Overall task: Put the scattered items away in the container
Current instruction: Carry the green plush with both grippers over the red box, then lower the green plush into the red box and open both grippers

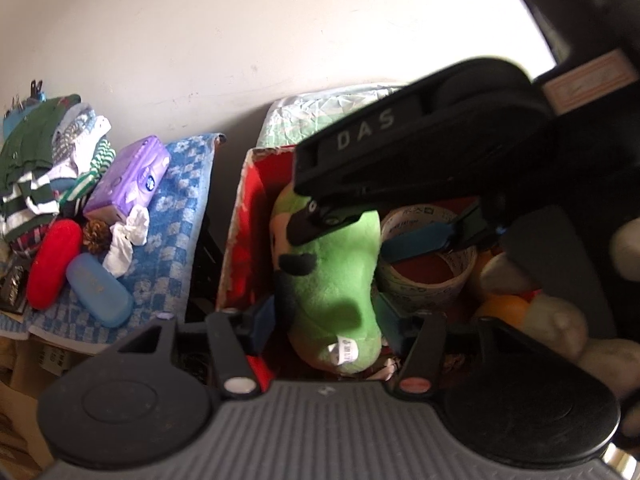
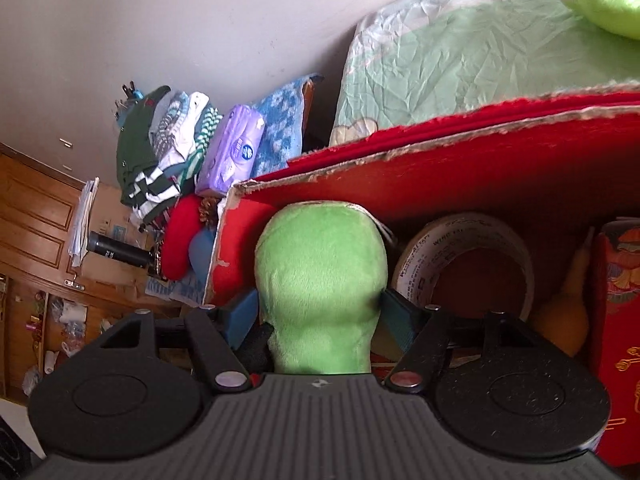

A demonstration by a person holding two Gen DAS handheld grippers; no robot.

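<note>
Green plush toy [image 2: 320, 280]: soft, light, squashy; lies in the red cardboard box [image 2: 440, 168] beside the tape roll [image 2: 464, 264]. Take it across the body (you can't crush it). Right gripper [image 2: 320, 316]: fairly wide, pads flanking it. Left gripper [image 1: 324, 316]: partly open, straddling it; contact unclear.

We see a green quilt [image 2: 460, 64] by the wall, and a wooden door [image 2: 36, 216] further off.
</note>
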